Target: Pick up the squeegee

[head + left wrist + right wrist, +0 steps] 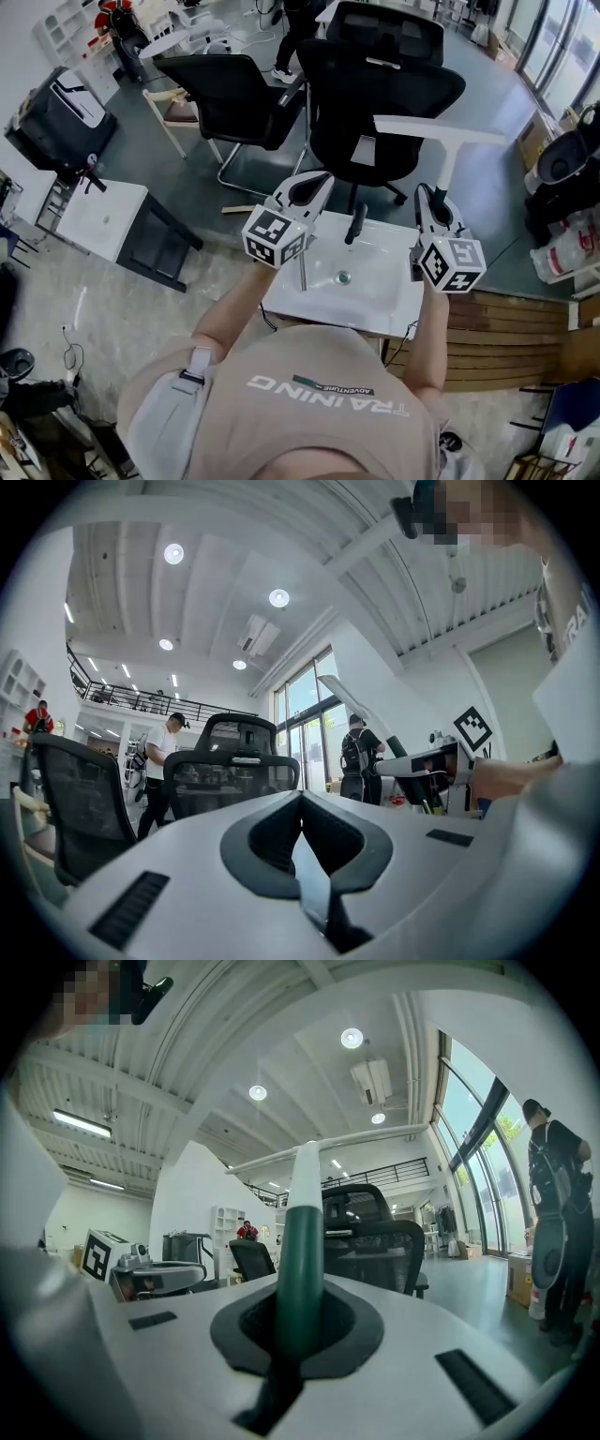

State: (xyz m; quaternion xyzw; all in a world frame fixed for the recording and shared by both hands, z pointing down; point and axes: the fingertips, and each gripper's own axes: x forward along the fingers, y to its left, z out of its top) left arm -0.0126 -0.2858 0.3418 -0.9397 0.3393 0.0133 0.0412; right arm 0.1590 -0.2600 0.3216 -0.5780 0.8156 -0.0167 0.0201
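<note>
shirt [319, 394], right tool [424, 194] clamped on squeegee [441, 131], sink [375, 302] below, chairs [375, 103] beyond

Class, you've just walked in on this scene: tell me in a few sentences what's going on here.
A person stands over a white basin with a gripper in each hand. The right gripper is shut on the green handle of the squeegee and holds it in the air, with its white blade bar at the far end. The left gripper is shut and empty, beside the right one. The squeegee looks already picked up.
</note>
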